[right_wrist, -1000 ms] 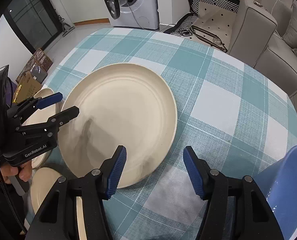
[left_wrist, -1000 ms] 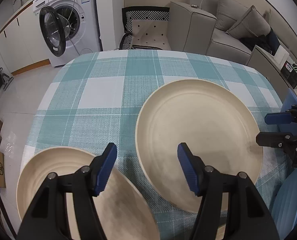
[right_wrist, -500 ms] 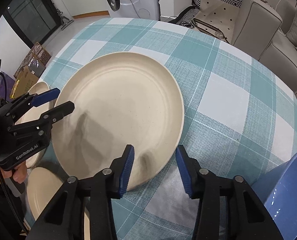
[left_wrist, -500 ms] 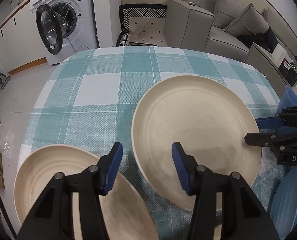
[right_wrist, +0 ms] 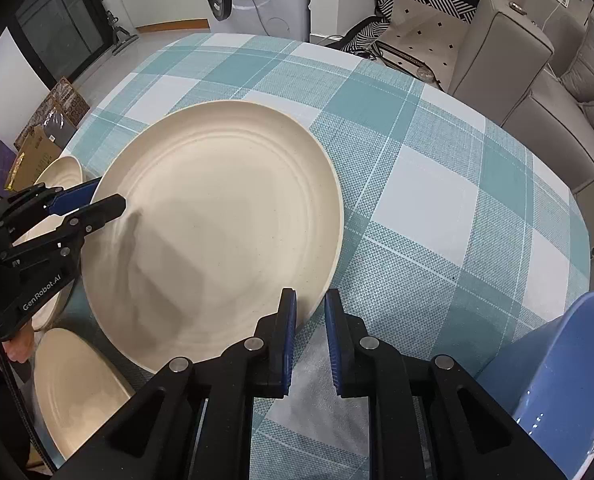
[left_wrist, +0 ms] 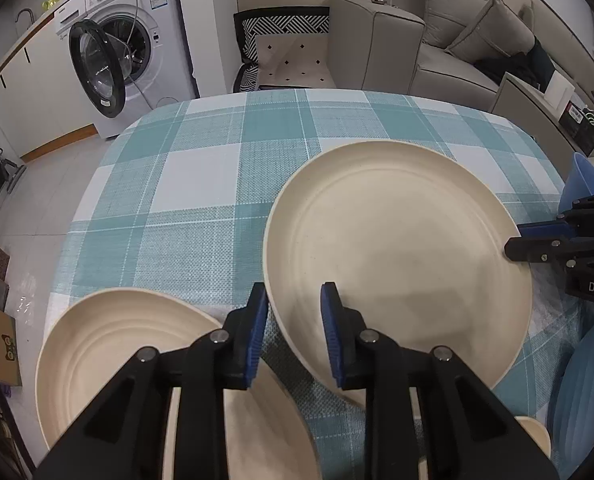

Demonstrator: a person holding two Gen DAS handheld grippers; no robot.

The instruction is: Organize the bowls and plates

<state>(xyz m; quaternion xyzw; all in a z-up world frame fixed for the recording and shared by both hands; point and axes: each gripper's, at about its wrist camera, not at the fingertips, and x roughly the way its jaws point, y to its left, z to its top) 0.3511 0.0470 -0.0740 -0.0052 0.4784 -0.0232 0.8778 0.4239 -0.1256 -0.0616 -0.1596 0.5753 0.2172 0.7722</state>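
Note:
A large cream plate lies on the teal checked tablecloth. My left gripper is closing tight on the plate's near-left rim, which sits between its blue pads. The right wrist view shows that gripper pinching the rim from the left. My right gripper is closing tight on the plate's near-right rim. In the left wrist view it clamps the rim from the right. A smaller cream ridged plate lies under my left gripper.
Two more cream dishes lie at the table's left edge. A blue bowl stands at the near right. A washing machine and grey sofa are beyond the table. A hand holds the left gripper.
Both grippers' jaws went from wide open to nearly together, each closing on the large plate's rim. The hands stayed almost in place.

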